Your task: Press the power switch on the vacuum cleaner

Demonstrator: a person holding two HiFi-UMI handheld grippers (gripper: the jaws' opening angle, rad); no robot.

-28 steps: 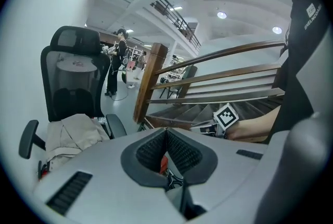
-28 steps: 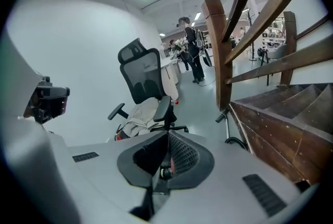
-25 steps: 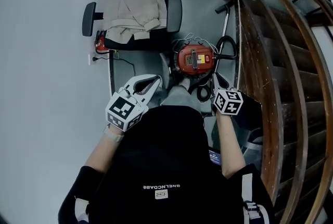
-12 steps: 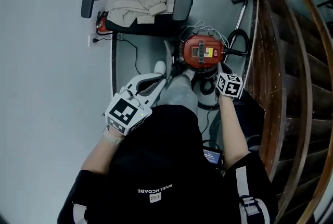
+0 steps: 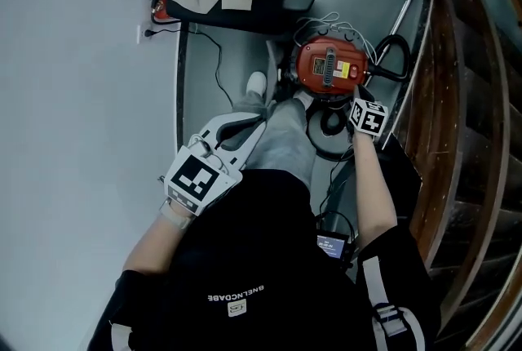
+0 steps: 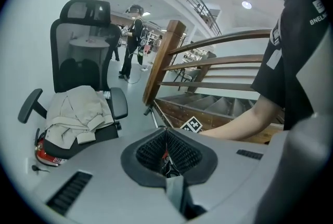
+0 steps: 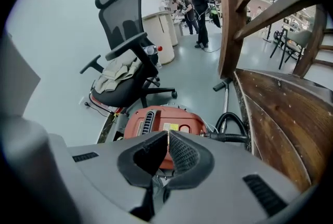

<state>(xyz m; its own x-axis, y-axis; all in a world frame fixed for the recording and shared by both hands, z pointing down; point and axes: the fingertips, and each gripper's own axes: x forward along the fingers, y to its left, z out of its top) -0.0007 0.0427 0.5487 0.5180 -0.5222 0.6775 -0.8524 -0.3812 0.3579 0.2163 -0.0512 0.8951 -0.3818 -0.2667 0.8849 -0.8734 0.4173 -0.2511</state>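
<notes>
Right gripper (image 7: 167,137), jaws pressed together & empty, is held just beside the vacuum cleaner (image 5: 330,68) at upper right-centre; approach judged nearly done, w/ the tips next to be set on the power switch, prob. near the yellow label (image 5: 347,70); left gripper (image 5: 245,129), likewise closed, idle left of centre.

Just ahead of our grey right gripper (image 7: 167,135) we see a red vacuum cleaner (image 7: 190,121) with a black hose (image 7: 232,137).
</notes>
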